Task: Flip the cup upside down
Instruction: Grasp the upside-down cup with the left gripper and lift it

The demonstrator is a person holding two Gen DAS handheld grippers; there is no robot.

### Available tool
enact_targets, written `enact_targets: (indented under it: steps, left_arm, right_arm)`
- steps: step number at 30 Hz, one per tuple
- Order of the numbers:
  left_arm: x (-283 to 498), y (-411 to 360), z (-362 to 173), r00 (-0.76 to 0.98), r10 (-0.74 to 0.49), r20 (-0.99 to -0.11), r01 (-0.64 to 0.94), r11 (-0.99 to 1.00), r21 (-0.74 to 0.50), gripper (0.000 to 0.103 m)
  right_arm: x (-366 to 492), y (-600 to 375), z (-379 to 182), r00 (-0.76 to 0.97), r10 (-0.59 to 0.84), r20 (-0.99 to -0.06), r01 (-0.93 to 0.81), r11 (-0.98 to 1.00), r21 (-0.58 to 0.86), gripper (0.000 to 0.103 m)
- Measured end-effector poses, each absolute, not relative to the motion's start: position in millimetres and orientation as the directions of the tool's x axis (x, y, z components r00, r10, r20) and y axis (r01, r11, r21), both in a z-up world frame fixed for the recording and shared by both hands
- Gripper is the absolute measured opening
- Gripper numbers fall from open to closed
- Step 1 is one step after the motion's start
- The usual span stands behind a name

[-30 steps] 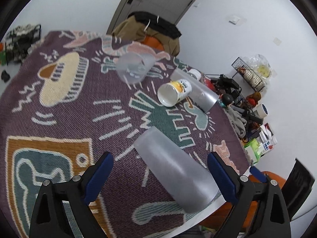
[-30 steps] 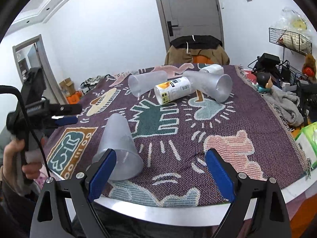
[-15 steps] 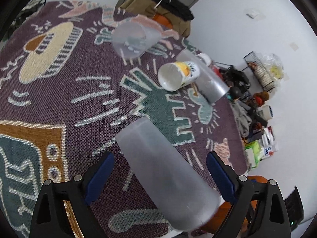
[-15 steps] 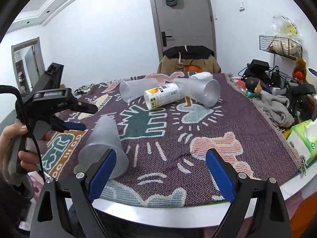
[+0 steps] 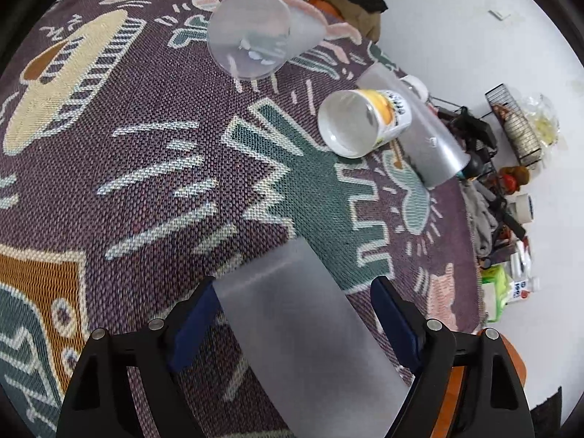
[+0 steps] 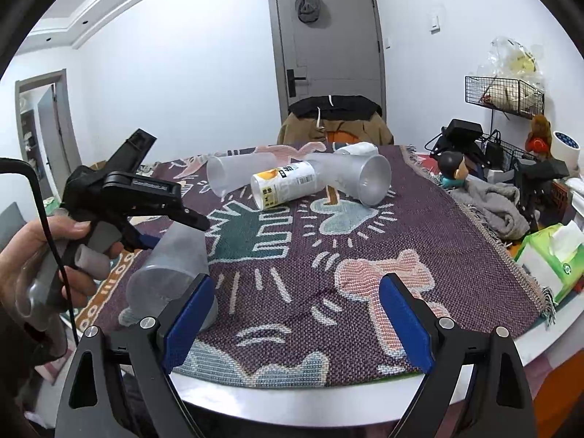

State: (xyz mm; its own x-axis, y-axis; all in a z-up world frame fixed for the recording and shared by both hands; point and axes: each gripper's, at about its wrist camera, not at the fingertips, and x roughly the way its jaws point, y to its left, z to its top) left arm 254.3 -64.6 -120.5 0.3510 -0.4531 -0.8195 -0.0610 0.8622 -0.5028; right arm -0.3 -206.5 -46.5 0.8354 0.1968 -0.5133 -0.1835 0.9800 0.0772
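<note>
A frosted translucent cup [image 5: 306, 332] lies on its side near the table's front left edge; it also shows in the right wrist view [image 6: 171, 273]. My left gripper [image 5: 295, 310] is open and straddles this cup, one blue finger on each side, the left finger close to its wall. In the right wrist view the left gripper [image 6: 175, 226] reaches over the cup's narrow end. My right gripper [image 6: 295, 314] is open and empty above the table's front edge, to the right of the cup.
Further back lie another frosted cup [image 5: 255, 36], a white and yellow printed cup [image 5: 361, 120] and a third frosted cup [image 5: 423, 135], all on their sides on the patterned cloth [image 6: 365, 241]. A chair with clothes stands behind; clutter, tissue box [image 6: 547, 259] at right.
My left gripper has moved forward and down over the near frosted cup, so the cup now sits between its fingers. The right gripper has risen slightly and stays open.
</note>
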Motion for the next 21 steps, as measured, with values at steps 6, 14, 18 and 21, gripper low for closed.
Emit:
enact_targets:
  steps: [6, 14, 18, 21]
  left_arm:
    - [264, -66, -122, 0.341, -0.448, -0.826, -0.060, 0.867, -0.495, 0.067]
    - [261, -60, -101, 0.399, -0.486, -0.777, -0.003, 0.847, -0.531, 0.062]
    - [257, -52, -75, 0.464, -0.481, -0.744, 0.036, 0.849, -0.527, 0.060]
    - [248, -46, -57, 0.514, -0.490, -0.704, 0.081, 0.845, -0.529, 0.059]
  right_arm:
    - [3, -215, -50, 0.833, 0.194, -0.519, -0.168, 0.981, 0.099, 0.092]
    - [7, -223, -55, 0.824, 0.205, -0.528, -0.155, 0.978, 0.137, 0.092]
    - [8, -224, -56, 0.824, 0.203, -0.528, -0.152, 0.978, 0.140, 0.092]
    - [8, -223, -56, 0.825, 0.202, -0.528, -0.152, 0.979, 0.137, 0.092]
